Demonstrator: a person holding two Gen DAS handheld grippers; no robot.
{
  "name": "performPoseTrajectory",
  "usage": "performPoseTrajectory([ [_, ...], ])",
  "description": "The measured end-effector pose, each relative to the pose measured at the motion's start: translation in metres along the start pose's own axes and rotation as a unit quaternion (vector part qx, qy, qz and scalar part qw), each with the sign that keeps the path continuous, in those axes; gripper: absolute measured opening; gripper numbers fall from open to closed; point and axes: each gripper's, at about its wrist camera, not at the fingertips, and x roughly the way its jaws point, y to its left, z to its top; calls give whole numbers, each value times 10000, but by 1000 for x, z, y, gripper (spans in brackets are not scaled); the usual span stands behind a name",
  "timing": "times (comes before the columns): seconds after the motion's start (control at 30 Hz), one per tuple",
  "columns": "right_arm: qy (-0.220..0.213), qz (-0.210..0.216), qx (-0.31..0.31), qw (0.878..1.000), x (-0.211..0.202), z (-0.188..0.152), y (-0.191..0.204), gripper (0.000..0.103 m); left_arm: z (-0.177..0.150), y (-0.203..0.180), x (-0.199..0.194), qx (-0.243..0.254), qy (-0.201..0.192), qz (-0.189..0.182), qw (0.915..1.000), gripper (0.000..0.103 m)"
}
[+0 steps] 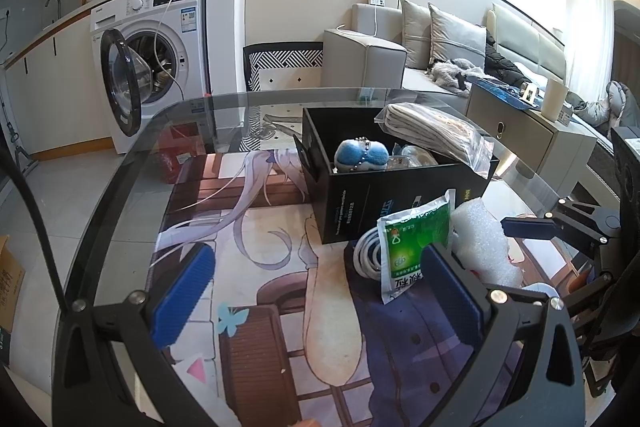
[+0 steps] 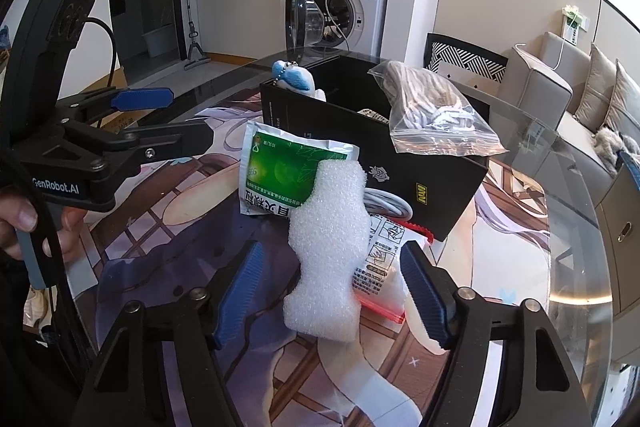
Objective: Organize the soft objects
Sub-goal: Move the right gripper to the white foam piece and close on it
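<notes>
A black box [image 1: 400, 199] [image 2: 424, 171] stands on the glass table. In it are a blue plush keychain [image 1: 361, 155] [image 2: 294, 77] and a zip bag of grey cloth [image 1: 436, 135] [image 2: 434, 111] resting on its rim. In front of the box lie a green packet [image 1: 416, 239] [image 2: 280, 167], a white foam piece [image 1: 484, 247] [image 2: 328, 247], a coiled white cable [image 1: 368, 257] [image 2: 394, 205] and a red-edged bag [image 2: 380, 267]. My left gripper [image 1: 316, 291] is open and empty, left of the packet. My right gripper [image 2: 332, 291] is open, its jaws either side of the foam piece.
A printed mat [image 1: 272, 267] lies under the glass table [image 1: 132, 155]. An open washing machine [image 1: 156, 63] stands beyond, a patterned chair [image 1: 284, 67] at the far edge, a sofa [image 1: 440, 43] and cabinet [image 1: 516, 135] to the right.
</notes>
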Motion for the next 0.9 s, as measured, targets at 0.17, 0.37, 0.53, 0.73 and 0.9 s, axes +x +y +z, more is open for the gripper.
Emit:
performPoseTrajectory([
  [0.17,69,45,-2,10000,5,1,1,60,-1,-1,2,59,24,-5,10000,103],
  [0.37,93,67,-41,9999,8,1,4,57,-2,-2,3,69,23,-22,10000,103],
  [0.53,104,31,-42,9999,10,1,4,51,-2,-3,3,53,28,-19,10000,103],
  [0.73,76,-10,-103,9999,10,1,3,39,-2,-4,4,67,33,-15,10000,103],
  [0.9,45,73,-181,9998,8,-1,5,38,-3,-4,4,64,39,-15,10000,103],
])
